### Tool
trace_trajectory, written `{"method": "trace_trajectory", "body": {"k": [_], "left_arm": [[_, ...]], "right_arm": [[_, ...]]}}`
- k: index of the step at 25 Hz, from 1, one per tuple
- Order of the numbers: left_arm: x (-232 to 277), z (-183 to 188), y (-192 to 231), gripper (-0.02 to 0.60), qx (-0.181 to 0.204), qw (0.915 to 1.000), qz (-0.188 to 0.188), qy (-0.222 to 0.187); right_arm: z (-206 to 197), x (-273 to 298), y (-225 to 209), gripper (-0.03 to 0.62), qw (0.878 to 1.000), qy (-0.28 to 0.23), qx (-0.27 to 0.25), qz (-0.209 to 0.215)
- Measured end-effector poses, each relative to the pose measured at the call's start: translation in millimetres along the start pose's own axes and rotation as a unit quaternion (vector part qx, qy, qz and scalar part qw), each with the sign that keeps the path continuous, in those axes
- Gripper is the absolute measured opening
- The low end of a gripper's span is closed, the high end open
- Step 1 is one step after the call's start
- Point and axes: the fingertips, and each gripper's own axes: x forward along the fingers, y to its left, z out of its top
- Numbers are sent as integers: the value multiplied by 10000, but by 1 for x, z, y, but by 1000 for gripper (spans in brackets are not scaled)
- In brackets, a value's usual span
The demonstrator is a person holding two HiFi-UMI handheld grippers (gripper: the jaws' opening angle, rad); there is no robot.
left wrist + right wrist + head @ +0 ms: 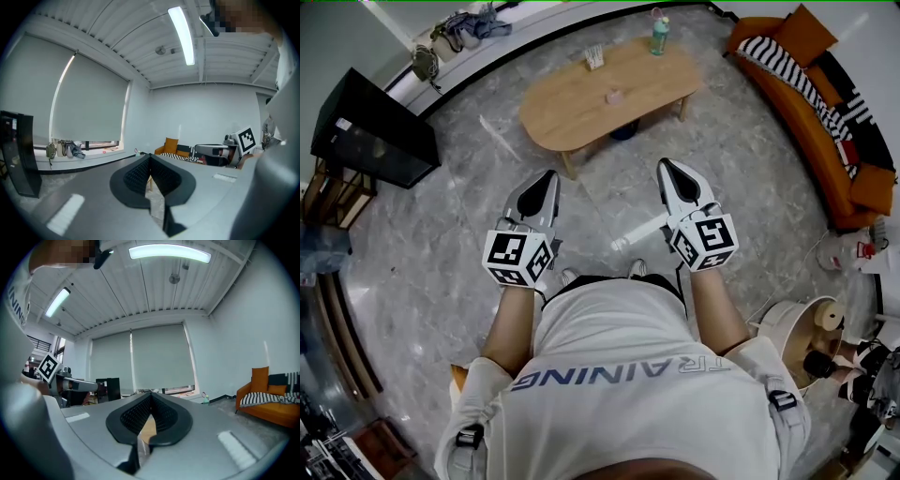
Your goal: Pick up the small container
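Oval wooden table (572, 108), on grey marble floor (441, 244), 12 o'clock in head view. On top: teal bottle (658, 33), upright, table's 2 o'clock end; small container (614, 96), pinkish, near centre; striped item (594, 56), 12 o'clock edge. Also on floor: orange sofa (811, 141), 2 o'clock; black cabinet (375, 136), 10 o'clock

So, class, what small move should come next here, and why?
Probably a step forward toward the wooden table, bringing the grippers nearer: the small container sits on its top, well out ahead of both the left gripper and the right gripper, whose jaws are shut with nothing between them.
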Motion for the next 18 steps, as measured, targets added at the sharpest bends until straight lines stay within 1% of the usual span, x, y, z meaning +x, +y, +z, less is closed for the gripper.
{"method": "trace_trajectory", "body": {"k": [4,9,14,18], "left_arm": [[12,-4,-22,0,41,10000,65,44],[24,-20,-39,0,-31,9996,226,179],[38,-22,-51,0,-57,9995,246,213],[57,-19,-43,0,-36,9995,211,230]], "right_arm": [[-3,-19,-39,12,9999,22,138,-101],[-18,-32,-77,12,9994,286,13,-183],[-28,-29,-89,12,9992,396,93,21],[-27,-13,-95,12,9991,375,163,60]]}}
